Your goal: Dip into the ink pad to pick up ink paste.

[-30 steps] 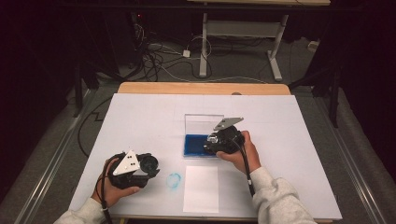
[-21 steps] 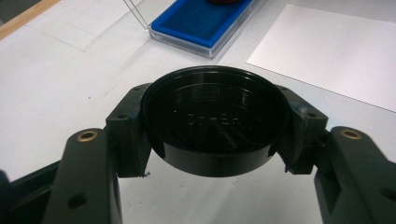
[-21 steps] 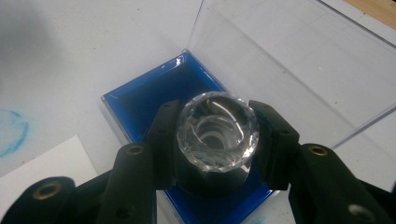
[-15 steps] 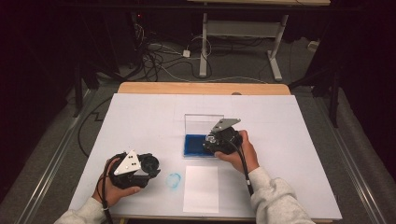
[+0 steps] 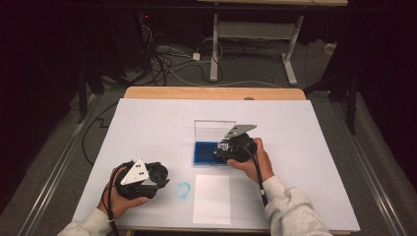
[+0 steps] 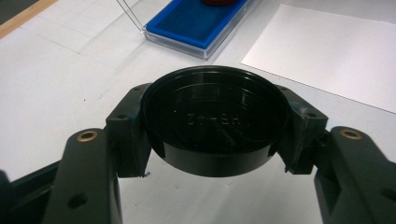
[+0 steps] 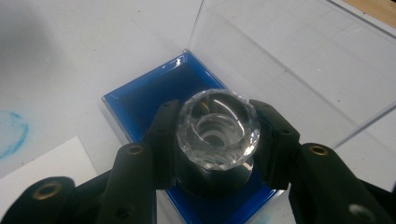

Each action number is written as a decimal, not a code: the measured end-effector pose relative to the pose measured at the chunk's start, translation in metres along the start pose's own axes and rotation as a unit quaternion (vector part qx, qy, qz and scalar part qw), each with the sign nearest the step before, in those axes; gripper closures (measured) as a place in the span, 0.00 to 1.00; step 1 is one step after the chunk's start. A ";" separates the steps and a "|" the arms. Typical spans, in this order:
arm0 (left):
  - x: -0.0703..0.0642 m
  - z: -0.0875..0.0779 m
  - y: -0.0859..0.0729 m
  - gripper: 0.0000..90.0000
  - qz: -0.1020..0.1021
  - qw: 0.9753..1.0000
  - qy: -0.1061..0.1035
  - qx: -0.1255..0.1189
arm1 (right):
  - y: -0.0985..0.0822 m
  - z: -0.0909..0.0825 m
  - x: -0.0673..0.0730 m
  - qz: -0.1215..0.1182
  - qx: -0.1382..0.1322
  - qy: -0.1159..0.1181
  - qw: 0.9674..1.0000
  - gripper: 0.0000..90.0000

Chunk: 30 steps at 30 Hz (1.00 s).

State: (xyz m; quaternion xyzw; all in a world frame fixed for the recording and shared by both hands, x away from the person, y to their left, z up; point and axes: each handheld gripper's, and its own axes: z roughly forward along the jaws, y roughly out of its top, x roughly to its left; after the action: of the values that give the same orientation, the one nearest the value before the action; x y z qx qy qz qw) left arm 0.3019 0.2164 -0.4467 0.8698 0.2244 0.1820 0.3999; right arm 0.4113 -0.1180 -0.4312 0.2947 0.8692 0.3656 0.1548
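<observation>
Nearest me, my left gripper (image 5: 160,176) is clamped on the round black plastic cap (image 6: 215,119), holding it just above the white table cover (image 5: 147,128), so I judge the stamp is already uncapped. Beside it lie a blue circular ink print (image 5: 183,190) and a blank white sheet of paper (image 5: 211,198). Farther out, my right gripper (image 7: 215,135) grips the stamp with the clear faceted knob (image 7: 217,125), set down on the blue ink pad in its open clear case (image 7: 140,105). Inking looks underway; I reckon pressing onto the paper and recapping remain.
</observation>
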 end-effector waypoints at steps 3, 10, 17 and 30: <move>0.000 0.000 0.000 0.40 -0.002 1.000 0.000 -0.002 | 0.000 0.000 0.001 0.003 -0.001 -0.002 1.000 0.63; 0.003 0.000 0.000 0.40 0.005 1.000 0.001 0.003 | -0.003 -0.012 0.001 -0.003 -0.028 -0.007 1.000 0.63; 0.001 0.001 0.000 0.40 0.006 1.000 0.000 0.005 | -0.003 -0.032 0.000 0.001 -0.060 -0.009 0.998 0.63; 0.000 -0.002 0.001 0.40 0.009 1.000 0.002 0.003 | 0.001 -0.059 -0.003 0.005 -0.091 -0.007 0.996 0.63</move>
State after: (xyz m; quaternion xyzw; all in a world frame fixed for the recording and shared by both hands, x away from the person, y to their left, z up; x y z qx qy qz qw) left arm 0.3014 0.2171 -0.4454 0.8727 0.2176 0.1869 0.3952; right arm 0.3852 -0.1512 -0.3902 0.2866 0.8298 0.4415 0.1852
